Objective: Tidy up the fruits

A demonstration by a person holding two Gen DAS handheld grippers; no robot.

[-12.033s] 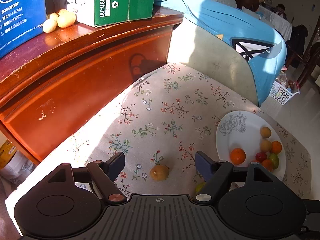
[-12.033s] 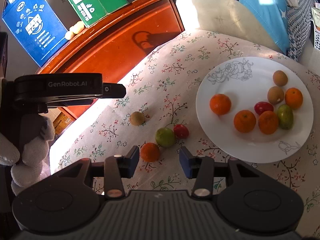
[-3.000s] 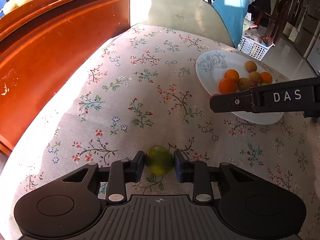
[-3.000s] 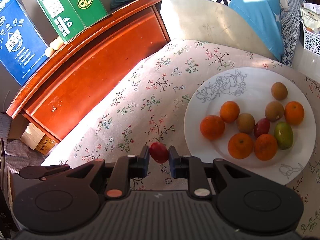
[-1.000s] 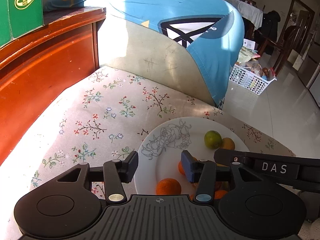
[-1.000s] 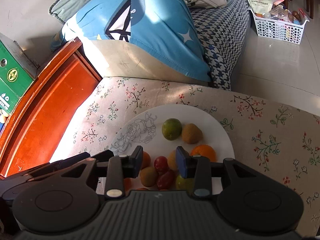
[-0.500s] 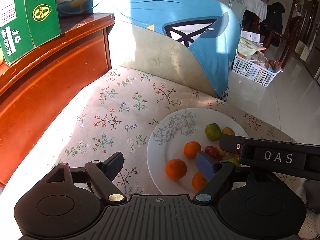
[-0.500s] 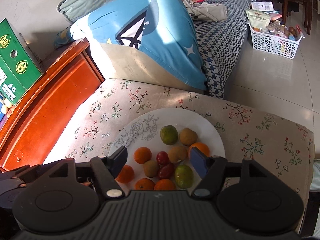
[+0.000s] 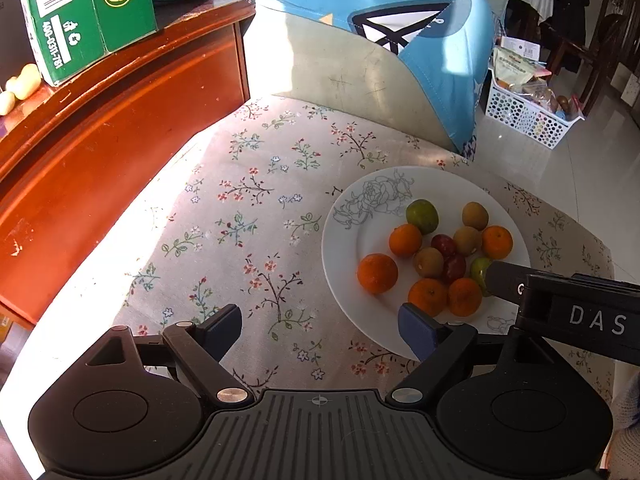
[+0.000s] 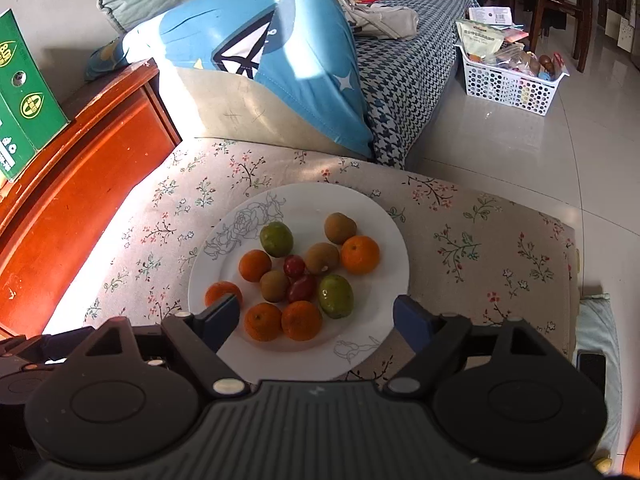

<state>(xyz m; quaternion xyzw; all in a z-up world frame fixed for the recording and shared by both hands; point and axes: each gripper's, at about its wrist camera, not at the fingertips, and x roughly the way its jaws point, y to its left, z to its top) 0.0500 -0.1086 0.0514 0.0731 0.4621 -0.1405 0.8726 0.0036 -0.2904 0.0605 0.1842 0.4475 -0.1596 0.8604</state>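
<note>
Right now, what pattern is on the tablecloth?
Small floral sprigs on the beige tablecloth; the left wrist view shows it best.

Right gripper [image 10: 316, 318] is hovering wide open over a white plate [image 10: 384, 216] carrying fruits [image 10: 298, 276].

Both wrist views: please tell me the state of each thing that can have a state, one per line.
left claw: open, empty, above the tablecloth.
right claw: open, empty, above the plate.
plate: on the tablecloth, holding all the fruits.
fruits: grouped together on the plate.
green box: closed, on the wooden cabinet.
</note>
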